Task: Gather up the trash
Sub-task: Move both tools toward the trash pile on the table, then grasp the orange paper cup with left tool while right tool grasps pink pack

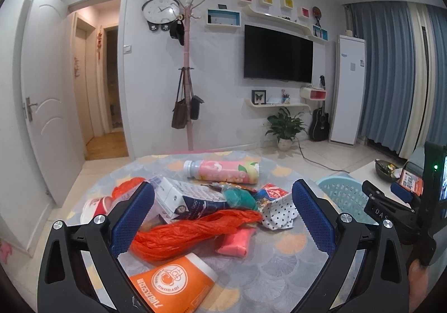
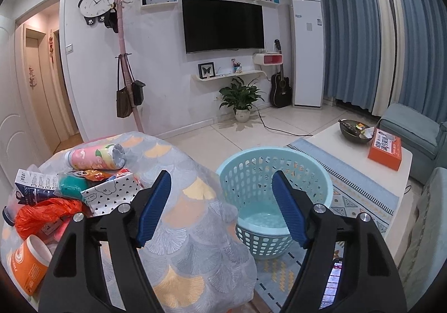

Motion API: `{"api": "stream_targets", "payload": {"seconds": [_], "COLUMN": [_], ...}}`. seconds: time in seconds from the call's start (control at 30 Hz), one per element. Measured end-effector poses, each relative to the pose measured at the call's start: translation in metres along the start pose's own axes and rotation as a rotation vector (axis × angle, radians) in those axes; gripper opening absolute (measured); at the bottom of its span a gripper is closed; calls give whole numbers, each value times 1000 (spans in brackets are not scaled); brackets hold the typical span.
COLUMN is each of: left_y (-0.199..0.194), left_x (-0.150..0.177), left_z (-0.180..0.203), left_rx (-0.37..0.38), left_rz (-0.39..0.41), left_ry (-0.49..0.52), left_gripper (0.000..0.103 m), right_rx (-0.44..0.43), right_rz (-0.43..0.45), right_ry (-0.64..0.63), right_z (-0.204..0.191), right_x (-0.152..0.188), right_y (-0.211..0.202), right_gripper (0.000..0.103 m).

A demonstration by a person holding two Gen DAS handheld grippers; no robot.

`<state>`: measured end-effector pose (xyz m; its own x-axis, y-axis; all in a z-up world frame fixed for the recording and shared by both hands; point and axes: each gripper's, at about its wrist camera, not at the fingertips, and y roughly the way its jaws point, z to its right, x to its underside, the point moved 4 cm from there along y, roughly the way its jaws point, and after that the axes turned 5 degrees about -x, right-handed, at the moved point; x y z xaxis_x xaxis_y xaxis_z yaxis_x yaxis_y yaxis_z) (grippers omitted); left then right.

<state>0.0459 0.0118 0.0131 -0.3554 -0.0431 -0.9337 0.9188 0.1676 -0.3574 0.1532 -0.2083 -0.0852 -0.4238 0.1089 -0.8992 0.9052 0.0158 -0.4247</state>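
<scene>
A heap of trash lies on the round table's patterned cloth (image 1: 279, 271): a pink bottle (image 1: 223, 170) on its side, a milk carton (image 1: 187, 198), a crumpled orange plastic bag (image 1: 190, 232), a polka-dot wrapper (image 1: 279, 212), a pink packet (image 1: 234, 241) and an orange paper cup (image 1: 173, 282). My left gripper (image 1: 223, 184) hovers open over the heap, holding nothing. My right gripper (image 2: 221, 173) is open and empty, between the table edge and the light blue basket (image 2: 279, 156) on the floor. The basket looks empty. The bottle (image 2: 95, 156) and bag (image 2: 44, 212) show at left.
A white coffee table (image 2: 329, 151) stands right of the basket with an orange box (image 2: 385, 151) and a dark bowl (image 2: 354, 131). A blue sofa (image 2: 413, 128) is beyond it. A patterned rug (image 2: 363, 195) lies under the basket. A phone screen (image 2: 332, 282) glows below my right gripper.
</scene>
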Motion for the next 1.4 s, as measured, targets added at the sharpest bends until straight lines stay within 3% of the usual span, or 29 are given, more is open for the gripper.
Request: {"api": "stream_targets", "payload": {"seconds": [0.37,0.6,0.77,1.03,1.33,1.4], "left_y": [-3,2,17,44,64,67], "left_x": [6,24,57,96,116,118], "left_z": [-27,-60,-86,-85,-74,-75], "left_rx": [-5,28,88,205,223,220], "left_rz": [-51,-130,-261,-401,-421,-426], "left_ry": [-25,4,38,98,141,136], "left_gripper": [96,96,96,96,95,90], "right_rx": [53,-31,-107,-326,-403,-409], "right_rz": [1,-22,-54,-233,-394,-428], "right_ry": [27,24,-38,-43,-121,-118], "right_z": [20,-4,-47,-110,-168,-177], "right_x": [-7,-13,-10,25,61,66], "right_y": [-13,-19,-13,7,25,33], "right_gripper": [67,67,67,67,67,67]}}
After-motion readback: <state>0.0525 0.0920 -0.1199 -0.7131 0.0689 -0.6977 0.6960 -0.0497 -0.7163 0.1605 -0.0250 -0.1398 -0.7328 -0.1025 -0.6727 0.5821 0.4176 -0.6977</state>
